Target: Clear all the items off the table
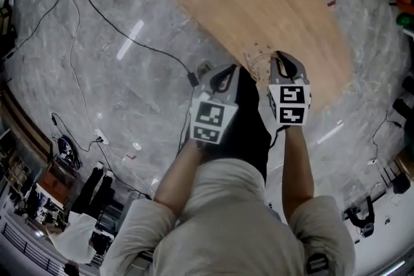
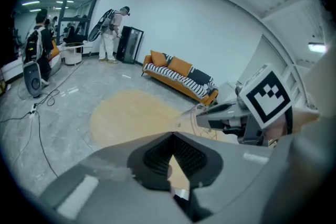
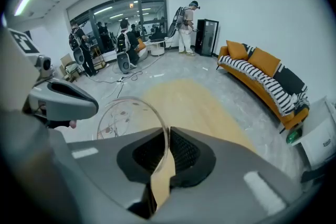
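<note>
Closest in, the right gripper [image 3: 167,132] has its fingers closed on the rim of a clear glass [image 3: 123,118], the thin wall running down between the two pads. The glass is see-through with a faint flower-and-stem pattern, and its round body stands out to the left of those fingers. Whether its base touches anything cannot be told. In the head view it is at the near end of the worktop [image 1: 259,3], a pale wooden oval that stretches away ahead of both pairs of fingers.

The left gripper [image 2: 172,135] is just left of the glass, its nose close to the rim but not on it. Its fingers meet at the tips with nothing between them, and only the wood of the worktop shows through the narrow slit below. The two grippers are held side by side, pointing the same way.

Around the worktop lies a grey, glossy stone floor [image 1: 116,81], with black cables [image 1: 97,10] trailing across it to the left of the left fingers. Far beyond the right fingers, to their right, an orange sofa [image 3: 265,78] with a striped throw stands against the white wall. Further back a person [image 3: 186,26] stands beside a black cabinet [image 3: 208,36].
</note>
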A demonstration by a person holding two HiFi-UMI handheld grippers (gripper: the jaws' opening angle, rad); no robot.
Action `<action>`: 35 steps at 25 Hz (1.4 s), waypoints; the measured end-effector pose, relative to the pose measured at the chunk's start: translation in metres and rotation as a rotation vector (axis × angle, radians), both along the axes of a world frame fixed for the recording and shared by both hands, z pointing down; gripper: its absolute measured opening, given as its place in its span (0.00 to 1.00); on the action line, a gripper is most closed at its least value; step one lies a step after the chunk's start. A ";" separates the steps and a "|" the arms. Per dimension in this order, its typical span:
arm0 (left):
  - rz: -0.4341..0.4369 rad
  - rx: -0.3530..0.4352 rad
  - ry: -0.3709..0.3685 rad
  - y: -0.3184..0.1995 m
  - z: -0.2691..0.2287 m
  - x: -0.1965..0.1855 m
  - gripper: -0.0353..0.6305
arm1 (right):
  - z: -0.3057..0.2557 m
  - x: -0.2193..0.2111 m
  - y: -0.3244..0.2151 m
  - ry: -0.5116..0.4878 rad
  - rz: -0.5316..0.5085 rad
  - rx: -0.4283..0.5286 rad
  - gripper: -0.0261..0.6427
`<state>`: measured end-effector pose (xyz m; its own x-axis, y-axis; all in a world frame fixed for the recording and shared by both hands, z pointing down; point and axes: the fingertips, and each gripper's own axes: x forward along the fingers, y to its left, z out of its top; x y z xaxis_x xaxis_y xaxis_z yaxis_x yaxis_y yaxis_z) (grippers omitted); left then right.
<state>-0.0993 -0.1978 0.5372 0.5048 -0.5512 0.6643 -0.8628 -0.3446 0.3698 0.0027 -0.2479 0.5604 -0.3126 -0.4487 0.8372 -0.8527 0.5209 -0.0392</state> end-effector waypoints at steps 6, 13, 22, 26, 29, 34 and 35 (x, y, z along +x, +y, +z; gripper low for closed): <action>0.096 0.084 0.002 -0.004 -0.038 0.005 0.08 | -0.031 0.008 0.020 0.012 0.076 0.043 0.07; 0.279 0.162 0.005 0.013 -0.071 0.015 0.08 | -0.073 0.021 0.071 0.040 0.175 0.083 0.07; 0.426 0.162 0.012 0.071 -0.097 0.037 0.08 | -0.115 0.035 0.157 0.015 0.308 0.119 0.07; 0.487 0.169 0.027 0.095 -0.108 0.064 0.08 | -0.122 0.051 0.193 -0.002 0.388 0.147 0.07; 0.531 0.184 0.040 0.110 -0.116 0.085 0.08 | -0.128 0.064 0.213 -0.003 0.444 0.172 0.07; 0.576 0.197 0.035 0.149 -0.124 0.111 0.08 | -0.143 0.089 0.249 -0.014 0.519 0.232 0.07; 0.580 0.199 0.032 0.158 -0.124 0.114 0.08 | -0.145 0.093 0.257 -0.016 0.522 0.242 0.07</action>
